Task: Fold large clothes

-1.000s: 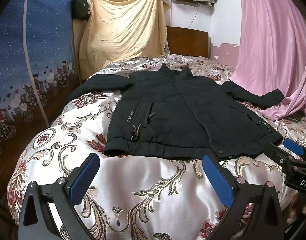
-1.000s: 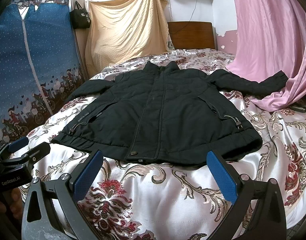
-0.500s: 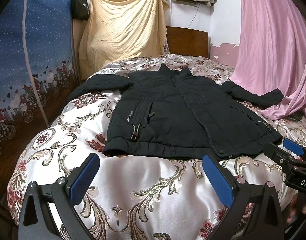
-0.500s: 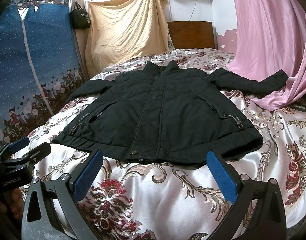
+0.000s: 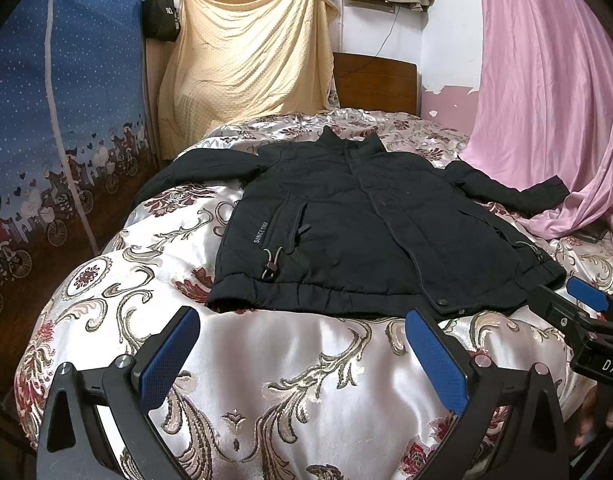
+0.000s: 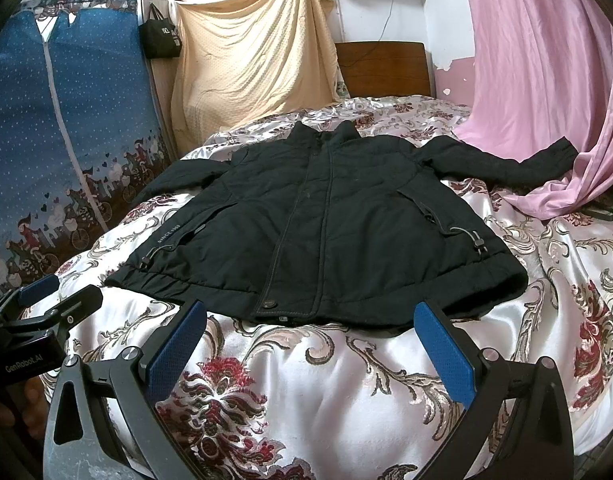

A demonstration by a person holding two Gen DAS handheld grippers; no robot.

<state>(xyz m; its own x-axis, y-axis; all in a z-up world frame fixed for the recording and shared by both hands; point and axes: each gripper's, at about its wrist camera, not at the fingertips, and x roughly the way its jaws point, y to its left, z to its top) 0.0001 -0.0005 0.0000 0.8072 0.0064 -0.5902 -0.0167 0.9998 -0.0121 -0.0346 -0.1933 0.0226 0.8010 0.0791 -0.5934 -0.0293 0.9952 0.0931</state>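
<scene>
a black padded zip-front jacket lies spread flat on a floral satin bedspread; the left gripper and right gripper hover before its hem, jaws wide, empty.

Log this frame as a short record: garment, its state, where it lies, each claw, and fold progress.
garment: black jacket, closed at the front, collar toward the headboard
state: spread flat, front up, both sleeves out to the sides
surface: floral satin bedspread
right sleeve cuff: rests by the pink curtain
left claw: open, empty, short of the hem
right claw: open, empty, at the hem edge, whether it touches is unclear
fold progress: none yet
</scene>
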